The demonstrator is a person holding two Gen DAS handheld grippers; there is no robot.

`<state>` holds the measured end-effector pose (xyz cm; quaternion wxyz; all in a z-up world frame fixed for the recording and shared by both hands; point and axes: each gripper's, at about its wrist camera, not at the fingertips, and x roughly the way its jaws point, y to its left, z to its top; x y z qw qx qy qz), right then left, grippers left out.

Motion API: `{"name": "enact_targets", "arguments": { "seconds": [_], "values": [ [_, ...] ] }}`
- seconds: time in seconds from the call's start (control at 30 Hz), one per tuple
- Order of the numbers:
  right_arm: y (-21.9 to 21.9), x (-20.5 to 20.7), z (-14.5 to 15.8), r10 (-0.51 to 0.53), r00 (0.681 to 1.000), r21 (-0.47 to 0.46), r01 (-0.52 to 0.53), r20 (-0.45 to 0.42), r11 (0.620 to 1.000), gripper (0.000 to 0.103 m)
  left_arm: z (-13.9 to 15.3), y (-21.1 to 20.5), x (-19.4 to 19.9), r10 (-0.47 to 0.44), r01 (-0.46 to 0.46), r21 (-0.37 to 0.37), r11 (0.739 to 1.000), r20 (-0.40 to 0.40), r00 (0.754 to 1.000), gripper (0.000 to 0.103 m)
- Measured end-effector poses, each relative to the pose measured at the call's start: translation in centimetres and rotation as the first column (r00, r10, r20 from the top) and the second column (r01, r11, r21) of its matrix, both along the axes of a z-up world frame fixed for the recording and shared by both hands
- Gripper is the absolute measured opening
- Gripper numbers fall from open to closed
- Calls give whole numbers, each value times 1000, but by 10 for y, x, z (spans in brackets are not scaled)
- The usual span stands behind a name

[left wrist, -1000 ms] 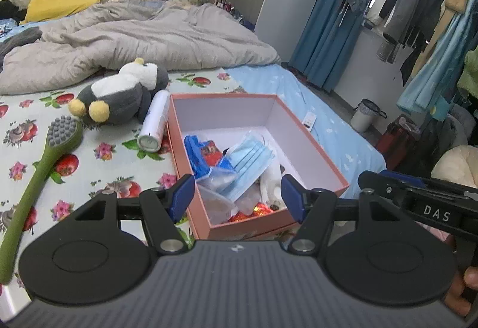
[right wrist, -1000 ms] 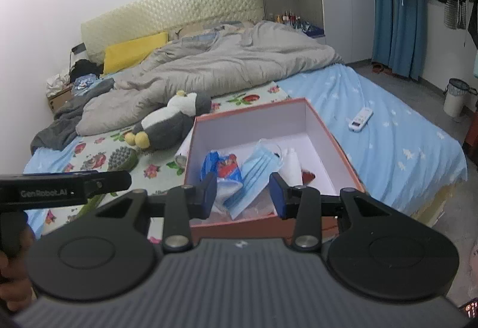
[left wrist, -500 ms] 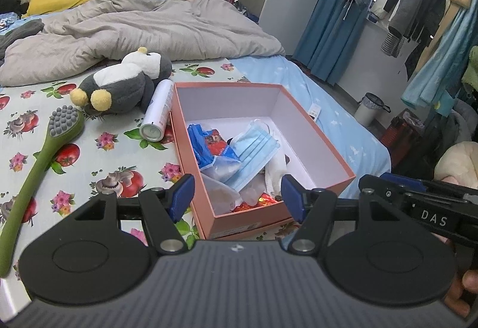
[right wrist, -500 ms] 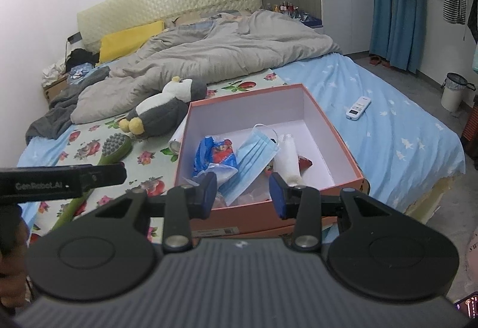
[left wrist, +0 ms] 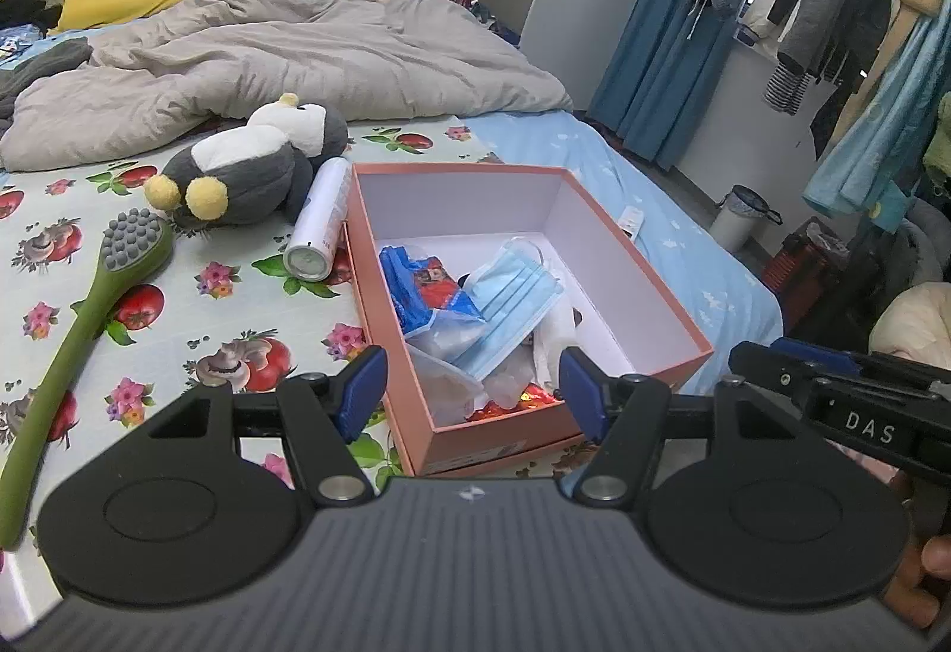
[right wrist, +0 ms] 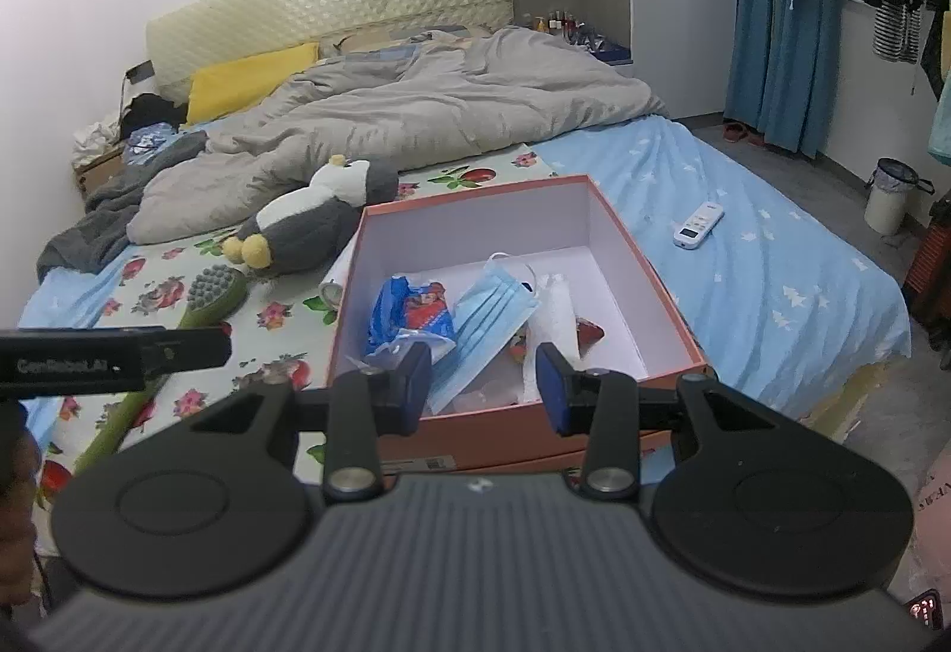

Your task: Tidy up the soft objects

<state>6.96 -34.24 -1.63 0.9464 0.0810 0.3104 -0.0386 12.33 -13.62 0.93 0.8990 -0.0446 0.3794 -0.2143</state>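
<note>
My left tongs (left wrist: 472, 384) and right tongs (right wrist: 482, 378) hover spread and empty near the pink box (left wrist: 642, 289), with the plush penguin (left wrist: 249, 164) far left.

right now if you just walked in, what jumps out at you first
The open salmon-pink box on the bed, holding a blue face mask and a blue and red packet. Just left of it on the flowered sheet lie a grey and white plush penguin, a white spray can alongside the box wall, and a long green brush. Both the left gripper and right gripper hang open and empty in front of the box.
</note>
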Motion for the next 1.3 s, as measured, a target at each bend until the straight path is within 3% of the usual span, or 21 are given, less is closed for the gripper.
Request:
{"name": "enact_targets", "arguments": {
  "seconds": [0.07, 0.13, 0.2, 0.27, 0.5, 1.3],
  "values": [
    [-3, 0, -1, -5, 1000, 0, 5, -2, 1000, 42, -1, 1, 1, 3, -3, 0, 1000, -4, 1000, 71],
    [-6, 0, -1, -13, 1000, 6, 13, -6, 1000, 42, -2, 1, 1, 6, -6, 8, 1000, -4, 1000, 80],
    [-10, 0, -2, -30, 1000, 7, 30, -5, 1000, 76, -1, -1, 0, 13, -13, 20, 1000, 6, 1000, 90],
    [-12, -1, -4, -32, 999, 4, 32, 10, 999, 91, -1, -2, -1, 26, -26, 35, 999, 16, 1000, 95],
    [-17, -2, -6, -37, 999, 5, 37, 7, 999, 91, -2, 0, 2, 59, -60, 53, 997, 12, 998, 101],
    [-15, 0, -9, -50, 999, -17, 50, 11, 999, 91, -7, 1, 4, 103, -103, 86, 991, 3, 995, 102]
  ]
}}
